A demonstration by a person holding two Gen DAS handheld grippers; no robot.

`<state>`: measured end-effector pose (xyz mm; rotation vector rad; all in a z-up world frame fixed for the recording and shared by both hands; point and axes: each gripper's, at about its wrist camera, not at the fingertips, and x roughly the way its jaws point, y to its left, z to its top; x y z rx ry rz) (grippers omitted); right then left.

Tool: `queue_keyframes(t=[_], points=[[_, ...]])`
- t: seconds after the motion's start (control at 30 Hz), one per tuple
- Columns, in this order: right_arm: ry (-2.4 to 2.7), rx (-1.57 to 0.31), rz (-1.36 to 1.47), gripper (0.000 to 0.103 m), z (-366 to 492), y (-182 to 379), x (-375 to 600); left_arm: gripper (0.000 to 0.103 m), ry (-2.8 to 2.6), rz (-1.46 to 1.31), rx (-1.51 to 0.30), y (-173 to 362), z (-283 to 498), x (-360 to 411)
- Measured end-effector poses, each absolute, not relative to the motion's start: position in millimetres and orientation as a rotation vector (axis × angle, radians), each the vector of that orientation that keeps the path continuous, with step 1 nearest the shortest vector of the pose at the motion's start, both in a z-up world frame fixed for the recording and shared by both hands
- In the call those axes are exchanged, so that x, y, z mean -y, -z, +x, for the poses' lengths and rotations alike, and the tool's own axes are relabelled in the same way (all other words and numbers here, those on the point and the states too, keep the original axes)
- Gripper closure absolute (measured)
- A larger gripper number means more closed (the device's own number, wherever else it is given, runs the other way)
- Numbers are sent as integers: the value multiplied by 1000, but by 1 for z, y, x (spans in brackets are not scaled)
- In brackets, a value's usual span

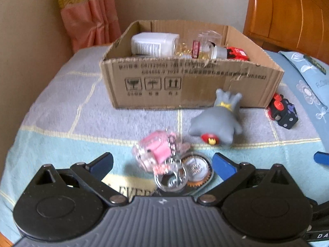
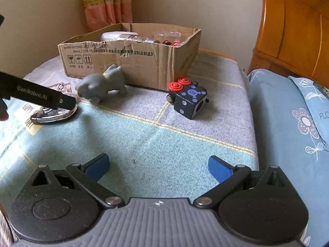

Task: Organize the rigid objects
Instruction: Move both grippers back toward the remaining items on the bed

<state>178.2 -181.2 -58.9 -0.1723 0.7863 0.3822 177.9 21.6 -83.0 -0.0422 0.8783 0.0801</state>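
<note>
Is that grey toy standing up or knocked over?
Knocked over. The grey toy lies on its side on the blanket just in front of the cardboard box, its red underside showing.

I count one open brown cardboard box [image 1: 191, 84]. Outside it, on the cloth, I see four loose things: one grey rubbery animal figure [image 1: 218, 119], one black fidget cube with red buttons [image 2: 190, 98], one pink charm in clear plastic on a keyring [image 1: 158, 152] and one round silver badge [image 1: 197, 168]. Inside the box I make out one white plastic bottle [image 1: 154, 43] and one clear cup [image 1: 209, 37]; the rest there I cannot count.
</note>
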Motion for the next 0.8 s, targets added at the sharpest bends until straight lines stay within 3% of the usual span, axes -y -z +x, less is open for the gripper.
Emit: queue_keyframes(t=[0.8], points=[[-755,-748,-332,0,273,61,208,1,-99,-60,-917,88,125,-38]])
